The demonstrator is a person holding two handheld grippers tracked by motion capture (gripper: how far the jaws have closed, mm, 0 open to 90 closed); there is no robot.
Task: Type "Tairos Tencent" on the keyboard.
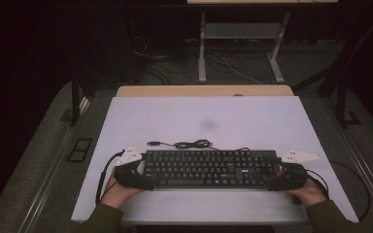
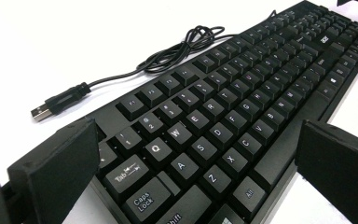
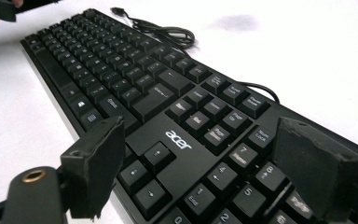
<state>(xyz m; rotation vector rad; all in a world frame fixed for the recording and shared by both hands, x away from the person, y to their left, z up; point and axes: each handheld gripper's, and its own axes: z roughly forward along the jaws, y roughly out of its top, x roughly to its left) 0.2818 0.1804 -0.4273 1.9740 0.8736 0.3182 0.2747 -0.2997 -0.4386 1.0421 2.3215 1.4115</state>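
Note:
A black Acer keyboard point(image 1: 209, 167) lies flat near the front of the white sheet point(image 1: 199, 116), its cable point(image 1: 189, 144) coiled just behind it. My left gripper point(image 1: 144, 174) stands open at the keyboard's left end; in the left gripper view point(image 2: 196, 135) its jaws straddle the keyboard point(image 2: 223, 107) by the Tab and Caps Lock keys, with white showing beside the right jaw. My right gripper point(image 1: 274, 175) is at the right end. In the right gripper view point(image 3: 200, 135) its jaws stand wide either side of the arrow keys and number pad of the keyboard point(image 3: 168, 93).
The USB plug point(image 2: 51, 105) lies loose on the sheet behind the keyboard's left end. A dark smudge point(image 1: 208, 125) marks the sheet's middle. A wooden table edge point(image 1: 204, 91) shows at the back, with a desk frame point(image 1: 240, 31) and floor cables beyond.

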